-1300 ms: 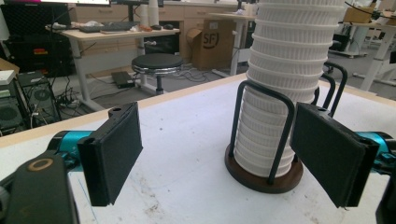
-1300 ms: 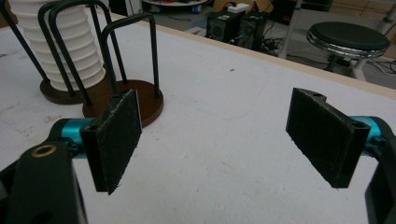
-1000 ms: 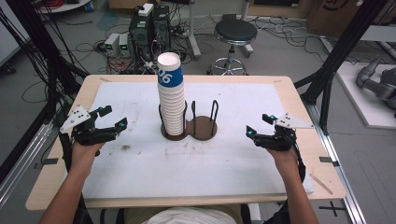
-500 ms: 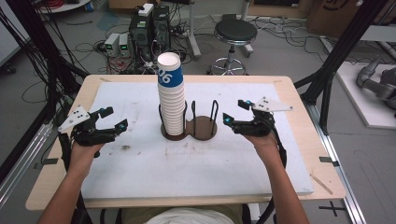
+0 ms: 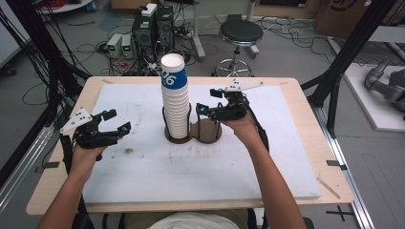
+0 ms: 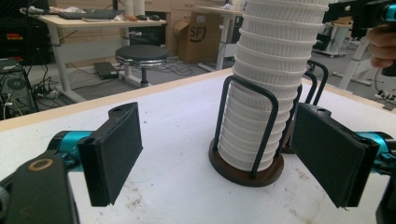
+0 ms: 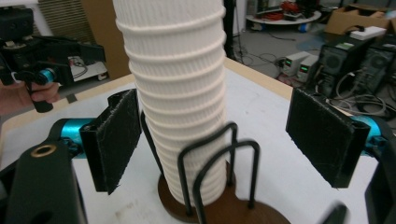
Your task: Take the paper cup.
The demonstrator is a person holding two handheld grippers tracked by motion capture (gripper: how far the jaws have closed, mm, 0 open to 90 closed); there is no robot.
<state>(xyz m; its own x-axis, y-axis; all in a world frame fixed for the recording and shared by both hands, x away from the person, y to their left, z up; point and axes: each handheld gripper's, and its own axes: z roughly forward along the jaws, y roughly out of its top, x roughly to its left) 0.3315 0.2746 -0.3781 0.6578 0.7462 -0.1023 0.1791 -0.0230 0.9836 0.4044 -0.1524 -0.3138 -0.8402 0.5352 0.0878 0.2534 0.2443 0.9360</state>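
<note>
White sheeting covers the wooden table at the centre of the high view, with computer cases and a round stool on the floor behind it, toward the top of the frame. At centre frame a dark two-bay wire cup holder stands on the sheet; its left bay carries a tall stack of ribbed white paper cups, the uppermost with a blue band, and the right bay appears empty. The right gripper sits just right of the stack, above the empty bay, jaws spread and holding nothing; in the right gripper view the stack stands between the pads without contact. The left gripper rests at left of frame, well apart from the stack, jaws likewise spread and empty. The step in hand is judged to be an approach to lift cups off the stack. For a clean grasp, the pads should be centred on either side of the stack above the wire loops, kept level, and closed gently to avoid crushing the thin walls or tipping the leaning column.
</note>
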